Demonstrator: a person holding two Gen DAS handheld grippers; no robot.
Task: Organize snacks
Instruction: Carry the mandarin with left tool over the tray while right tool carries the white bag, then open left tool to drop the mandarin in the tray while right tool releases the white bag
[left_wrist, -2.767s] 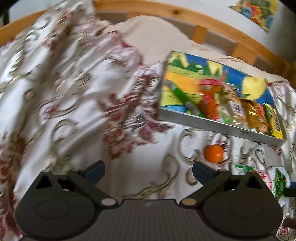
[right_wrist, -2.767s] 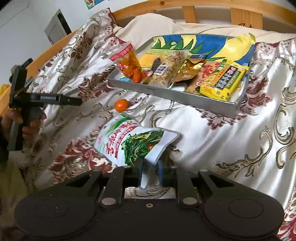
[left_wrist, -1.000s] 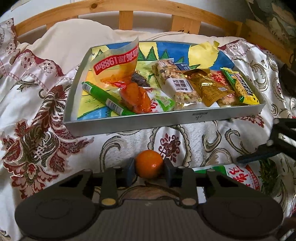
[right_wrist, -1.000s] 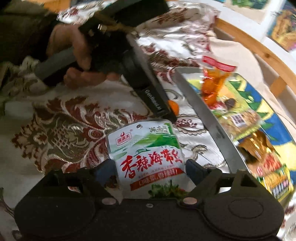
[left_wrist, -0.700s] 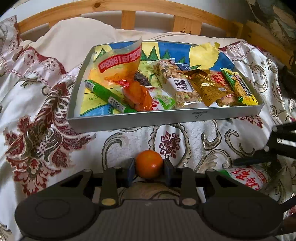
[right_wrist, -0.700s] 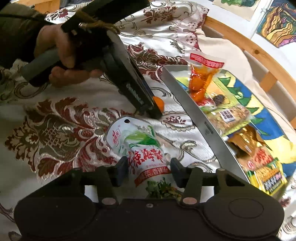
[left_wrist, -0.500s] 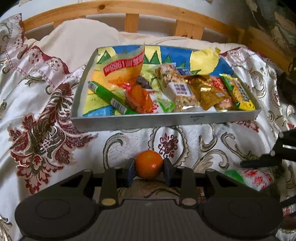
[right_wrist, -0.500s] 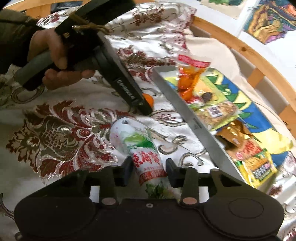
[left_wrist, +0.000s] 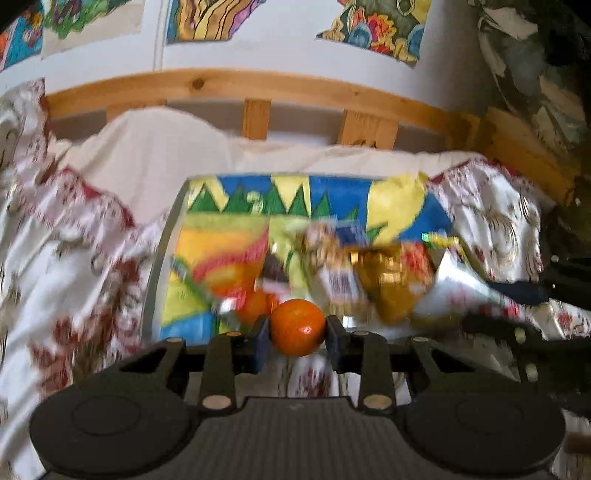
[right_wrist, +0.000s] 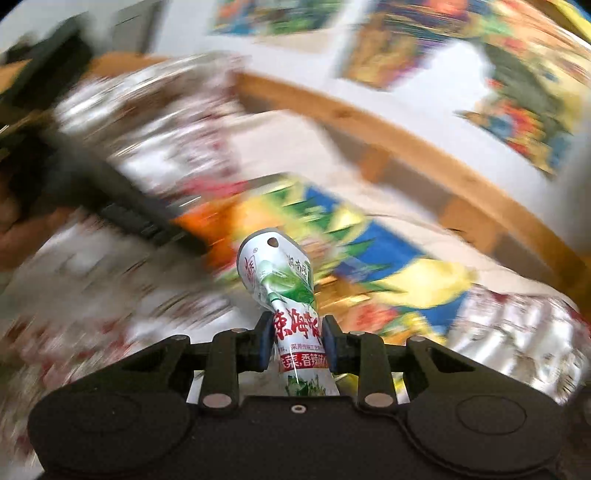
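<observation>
The right gripper (right_wrist: 297, 343) is clamped on the seaweed packet (right_wrist: 286, 295), its long axis pointing toward 12 o'clock over the tray (right_wrist: 388, 254). The left gripper (left_wrist: 297, 341) pinches the orange (left_wrist: 297, 327) at the tray's near edge.

I see wooden-framed bed (left_wrist: 295, 88), white floral satin bedspread (left_wrist: 74, 266); on it, shallow grey metal tray (left_wrist: 162, 251), snack-filled.

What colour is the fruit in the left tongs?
Orange, clearest in the left wrist view.
</observation>
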